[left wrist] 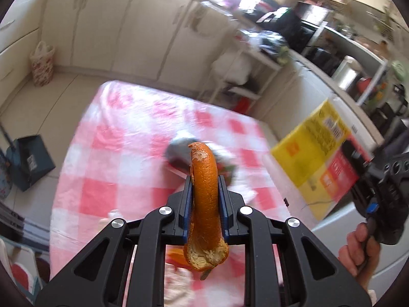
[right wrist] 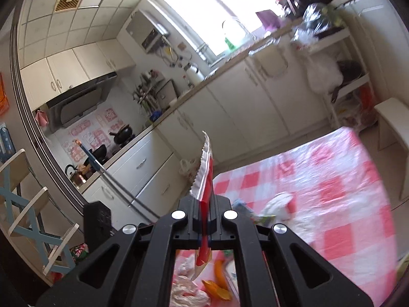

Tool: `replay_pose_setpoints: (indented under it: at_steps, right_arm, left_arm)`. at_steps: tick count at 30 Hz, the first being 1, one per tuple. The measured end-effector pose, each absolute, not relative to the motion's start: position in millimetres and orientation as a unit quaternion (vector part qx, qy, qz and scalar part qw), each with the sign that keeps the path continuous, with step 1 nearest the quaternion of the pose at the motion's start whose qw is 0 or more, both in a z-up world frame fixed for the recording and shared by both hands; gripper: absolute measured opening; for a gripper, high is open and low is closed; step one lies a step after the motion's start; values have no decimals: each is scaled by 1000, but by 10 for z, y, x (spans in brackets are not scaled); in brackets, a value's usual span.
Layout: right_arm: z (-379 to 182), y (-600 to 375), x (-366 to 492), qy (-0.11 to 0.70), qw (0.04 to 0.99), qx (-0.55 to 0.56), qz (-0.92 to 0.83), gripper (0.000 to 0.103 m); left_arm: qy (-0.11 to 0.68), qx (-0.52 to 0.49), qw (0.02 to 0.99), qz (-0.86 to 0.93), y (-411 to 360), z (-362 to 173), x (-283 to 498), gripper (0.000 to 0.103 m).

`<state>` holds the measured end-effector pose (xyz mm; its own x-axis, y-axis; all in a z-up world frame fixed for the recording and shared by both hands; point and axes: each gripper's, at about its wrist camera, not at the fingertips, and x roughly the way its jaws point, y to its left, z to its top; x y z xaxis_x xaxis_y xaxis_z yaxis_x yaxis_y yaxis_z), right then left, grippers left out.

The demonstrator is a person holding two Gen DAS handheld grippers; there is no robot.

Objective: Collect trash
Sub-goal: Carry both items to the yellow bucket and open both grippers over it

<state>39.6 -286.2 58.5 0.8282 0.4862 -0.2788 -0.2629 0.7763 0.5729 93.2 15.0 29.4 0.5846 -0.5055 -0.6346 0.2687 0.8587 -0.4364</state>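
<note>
Orange peel [left wrist: 204, 204] clamped in left gripper [left wrist: 204, 181]; right gripper [right wrist: 204, 202] pinches red wrapper [right wrist: 205, 176].

Left wrist view: taken from behind left gripper [left wrist: 204, 179], tilted down across pink-checked tablecloth [left wrist: 122, 153], near; cabinets [left wrist: 115, 30] seen far. Right wrist view: taken from behind right gripper [right wrist: 204, 202], aimed nearer level, rolled; window [right wrist: 204, 7] and ceiling seen. Shared by both: tablecloth, cabinets, white shelf rack [left wrist: 245, 71].

Orange peel [left wrist: 204, 192]; pink-and-white checked tablecloth [left wrist: 122, 138]
</note>
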Motion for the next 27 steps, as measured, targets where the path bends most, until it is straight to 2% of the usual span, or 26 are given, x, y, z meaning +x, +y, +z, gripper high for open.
replay_pose_setpoints:
  at_steps: [6,12,20,27]
  right_arm:
    - [525,-3679,-345,203,949,224,86,3]
    - [174,-4241,-768,238,950,202,-24,3]
    - [-395,-4676,-897,280,926,233,-102,3]
    - [-826,-4955,-928,307,906,261,-131,3]
  left_arm:
    - [389,-110,862,-307,-738,639,586,17]
    - [402,-40,822,-401,-1946,635,367,18]
    - [442,31,763,-470,-3178,240,213,18]
    - [470,65,732,-489,-3737,-117,212,18]
